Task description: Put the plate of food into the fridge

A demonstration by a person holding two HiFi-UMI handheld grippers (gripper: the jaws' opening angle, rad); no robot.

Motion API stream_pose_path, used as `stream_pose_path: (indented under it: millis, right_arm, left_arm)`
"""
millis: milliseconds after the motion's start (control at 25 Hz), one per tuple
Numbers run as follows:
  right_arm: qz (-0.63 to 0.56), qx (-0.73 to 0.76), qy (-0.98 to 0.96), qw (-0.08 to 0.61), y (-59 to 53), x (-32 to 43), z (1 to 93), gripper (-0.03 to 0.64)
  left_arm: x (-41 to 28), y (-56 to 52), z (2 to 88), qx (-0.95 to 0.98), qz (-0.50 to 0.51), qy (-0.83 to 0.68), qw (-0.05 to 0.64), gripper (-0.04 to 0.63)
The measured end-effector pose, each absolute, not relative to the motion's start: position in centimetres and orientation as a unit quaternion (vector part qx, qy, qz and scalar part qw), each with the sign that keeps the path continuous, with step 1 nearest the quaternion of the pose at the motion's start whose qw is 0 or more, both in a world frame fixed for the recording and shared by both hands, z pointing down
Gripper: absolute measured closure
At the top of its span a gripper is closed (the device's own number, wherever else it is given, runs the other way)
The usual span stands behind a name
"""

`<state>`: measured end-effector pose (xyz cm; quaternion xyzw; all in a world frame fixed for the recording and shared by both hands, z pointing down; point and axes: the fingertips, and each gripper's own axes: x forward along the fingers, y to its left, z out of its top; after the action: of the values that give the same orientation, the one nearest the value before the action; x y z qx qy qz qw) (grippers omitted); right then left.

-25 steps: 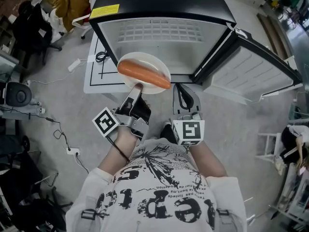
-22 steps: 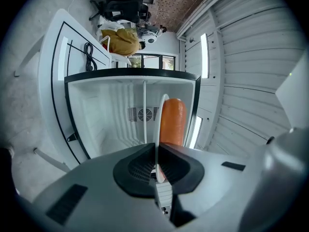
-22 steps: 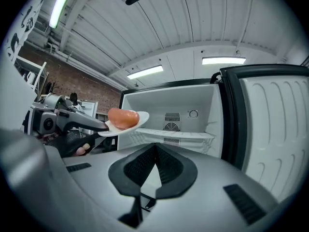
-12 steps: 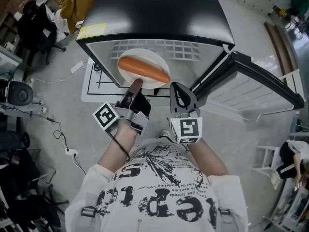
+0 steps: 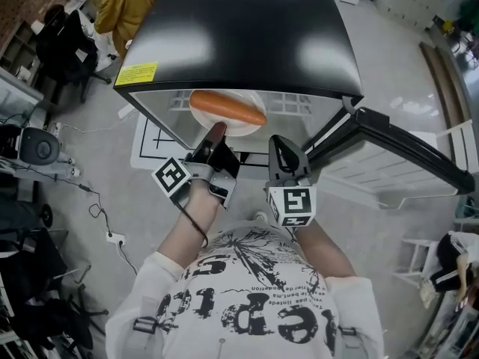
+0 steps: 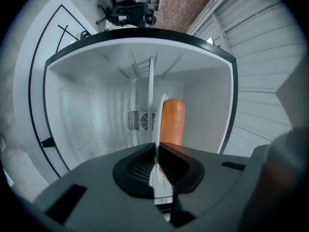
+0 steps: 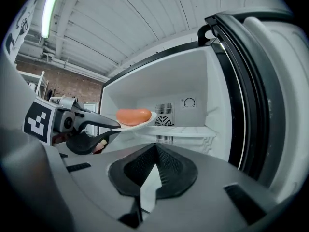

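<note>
White plate [image 5: 241, 129] with an orange sausage [image 5: 228, 108] sits level at the fridge's [image 5: 239, 36] mouth. The left tongs [image 5: 216, 134] pinch its near rim tight so nothing slides. The right tongs [image 5: 280, 144] hang just beside, closed and empty. The door [image 5: 397, 152] stands wide at right, and nothing seems to block the shelf [image 7: 183, 128].

Under the fridge [image 5: 239, 36] top in the head view: far rim of the plate [image 5: 241, 129] and nearly all of the inside. Cannot read the print on the yellow label [image 5: 136, 73], too small. Cut off by the top edge: person [image 5: 123, 2] in yellow. In the left tool [image 5: 215, 132] view, only a thin edge-on line of plate, near end of the sausage [image 6: 172, 120] hidden behind the jaws. Blurred grey mass [image 6: 289, 168] at right, not identifiable. In the right tool [image 5: 283, 149] view, too small to read: dial [image 7: 189, 102] on the back wall.
</note>
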<state>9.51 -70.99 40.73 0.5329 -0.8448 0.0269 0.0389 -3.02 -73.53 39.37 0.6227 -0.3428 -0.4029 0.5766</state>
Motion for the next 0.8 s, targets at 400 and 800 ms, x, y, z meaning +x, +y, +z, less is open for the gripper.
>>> stream_pose_path:
  millis: [400, 800]
  right_arm:
    - [0.040, 0.538, -0.842, 0.029, -70.8, 10.4, 41.4, 0.615]
    - [0.043, 0.536, -0.842, 0.038, -71.4, 11.4, 40.9, 0.615]
  left_arm:
    - [-3.1, -74.4, 39.7, 0.601, -0.406, -0.361, 0.587, 0.572]
    - [-2.1, -76.6, 39.0, 0.583, -0.409, -0.368, 0.598, 0.572]
